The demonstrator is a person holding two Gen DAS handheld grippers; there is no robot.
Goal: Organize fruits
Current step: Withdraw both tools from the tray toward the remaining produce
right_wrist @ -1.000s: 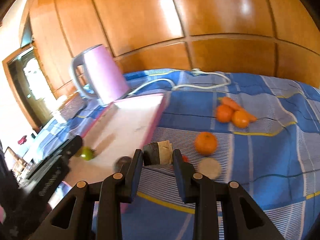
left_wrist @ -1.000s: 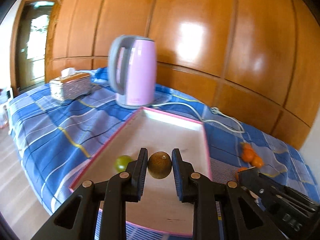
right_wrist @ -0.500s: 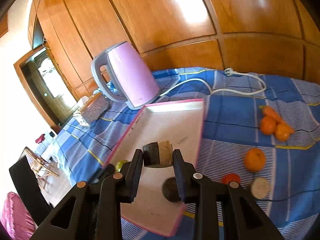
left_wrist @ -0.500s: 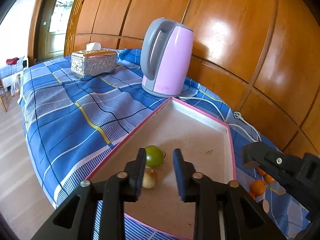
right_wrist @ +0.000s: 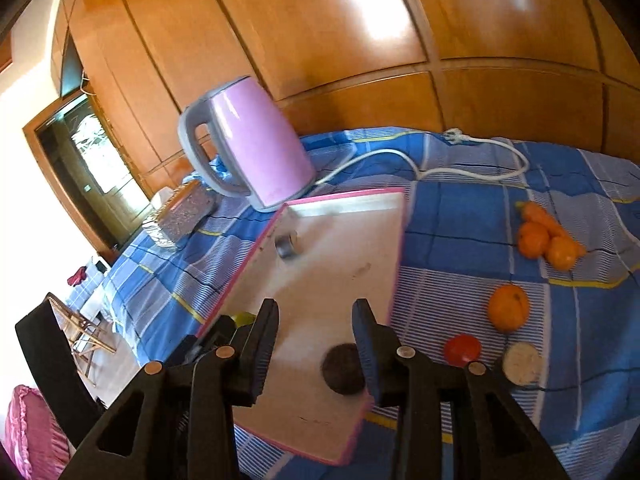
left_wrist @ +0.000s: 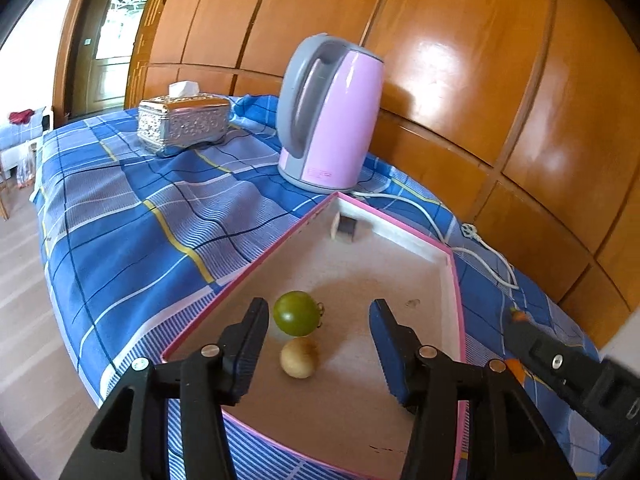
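A pink-rimmed tray (left_wrist: 456, 280) lies on the blue checked cloth. In it are a green fruit (left_wrist: 296, 313), a pale tan fruit (left_wrist: 299, 357) and a small dark block (left_wrist: 346, 227) at the far corner. My left gripper (left_wrist: 318, 338) is open and empty just above the two fruits. My right gripper (right_wrist: 314, 340) is open and empty over the tray (right_wrist: 396, 240); the block (right_wrist: 287, 243) lies far ahead and a dark brown fruit (right_wrist: 340, 368) lies by its right finger. Oranges (right_wrist: 508, 307), a red fruit (right_wrist: 462, 350) and a pale slice (right_wrist: 522, 362) lie on the cloth.
A pink kettle (left_wrist: 328, 120) stands behind the tray, its white cord (right_wrist: 460, 168) trailing along the wall side. A silver tissue box (left_wrist: 182, 124) sits at the far left. More oranges and a carrot (right_wrist: 546, 236) lie at the right. Wooden panels back the table.
Both grippers have opened. The right one let go of the dark block, which now lies at the tray's far corner. The left one let go of its fruit and drew back.
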